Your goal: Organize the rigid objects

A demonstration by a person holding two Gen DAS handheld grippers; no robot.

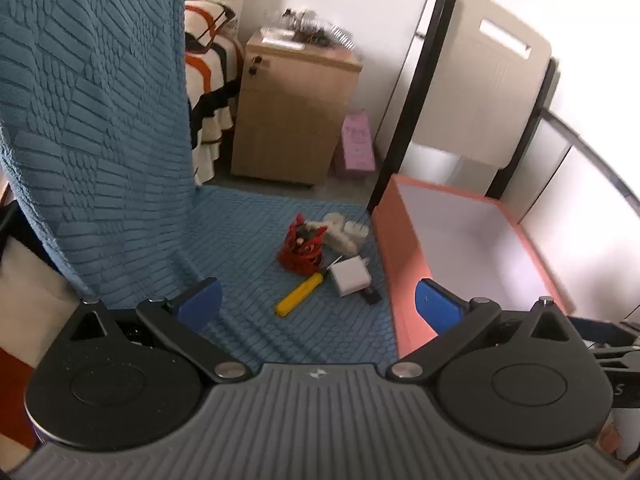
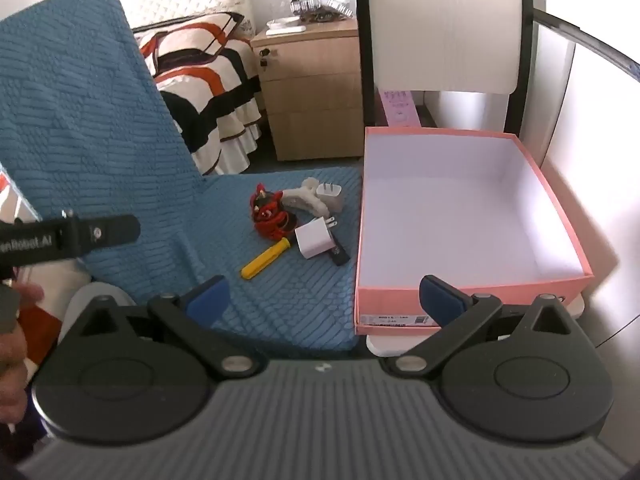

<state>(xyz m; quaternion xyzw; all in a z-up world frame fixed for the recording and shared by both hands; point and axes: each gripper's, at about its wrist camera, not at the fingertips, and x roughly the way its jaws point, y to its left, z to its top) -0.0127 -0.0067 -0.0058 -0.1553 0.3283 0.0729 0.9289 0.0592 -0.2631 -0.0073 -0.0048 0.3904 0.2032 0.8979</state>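
Note:
A small pile lies on a blue textured cover [image 2: 280,300]: a red figurine [image 2: 270,212], a white hair claw [image 2: 304,199], a white plug [image 2: 332,196], a white charger cube [image 2: 314,242], a small black item [image 2: 340,255] and a yellow-handled tool [image 2: 264,259]. The same pile shows in the left wrist view, with the figurine [image 1: 302,250], charger cube [image 1: 352,278] and yellow tool [image 1: 298,294]. A pink box [image 2: 472,300], empty with a white inside, stands right of the pile. My left gripper [image 1: 318,306] and right gripper [image 2: 324,298] are both open and empty, short of the pile.
A wooden bedside cabinet [image 2: 316,92] stands behind the pile, beside a bed with a striped blanket [image 2: 208,80]. A chair back [image 2: 444,28] rises behind the box. The blue cover drapes up high on the left [image 1: 92,120]. Part of the left gripper [image 2: 72,236] shows at the right view's left edge.

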